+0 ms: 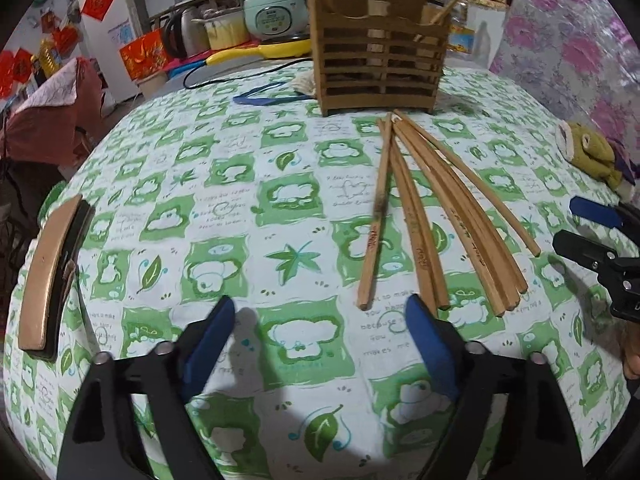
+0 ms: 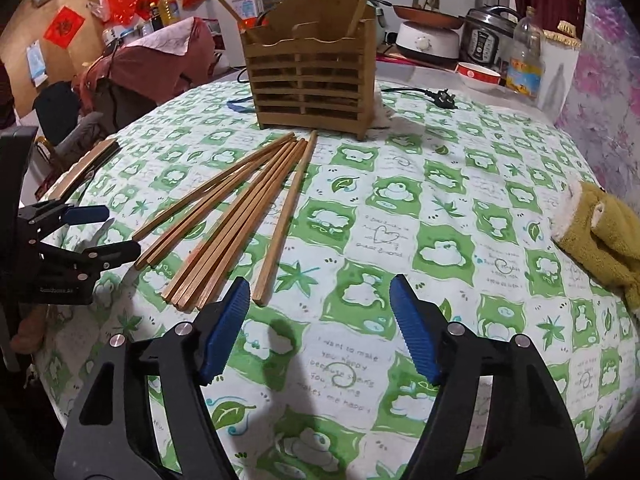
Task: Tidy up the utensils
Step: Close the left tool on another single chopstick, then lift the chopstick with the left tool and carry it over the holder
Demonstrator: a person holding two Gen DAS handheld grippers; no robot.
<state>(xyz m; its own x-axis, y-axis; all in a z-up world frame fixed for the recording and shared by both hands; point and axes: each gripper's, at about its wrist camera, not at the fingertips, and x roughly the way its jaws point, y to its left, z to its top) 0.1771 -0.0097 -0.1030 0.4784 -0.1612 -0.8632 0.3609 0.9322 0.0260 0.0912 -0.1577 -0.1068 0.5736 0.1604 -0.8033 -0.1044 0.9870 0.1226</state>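
Note:
Several wooden chopsticks [image 1: 432, 208] lie fanned out on the green-and-white tablecloth, tips toward a slatted wooden utensil holder [image 1: 380, 60] at the back. The chopsticks [image 2: 236, 224] and holder [image 2: 312, 76] also show in the right wrist view; the holder has chopsticks standing in it. My left gripper [image 1: 320, 312] is open and empty, just left of the chopsticks' near ends. My right gripper [image 2: 320, 292] is open and empty, just right of their near ends. Each gripper shows in the other's view: right [image 1: 576, 232], left [image 2: 108, 236].
A tan strip on a dark base [image 1: 48, 272] lies at the table's left edge. A yellow-green plush toy [image 2: 604, 236] sits at the right. A blue strap [image 1: 264, 96] and black power cord [image 2: 424, 94] lie near the holder. Kitchen appliances stand behind.

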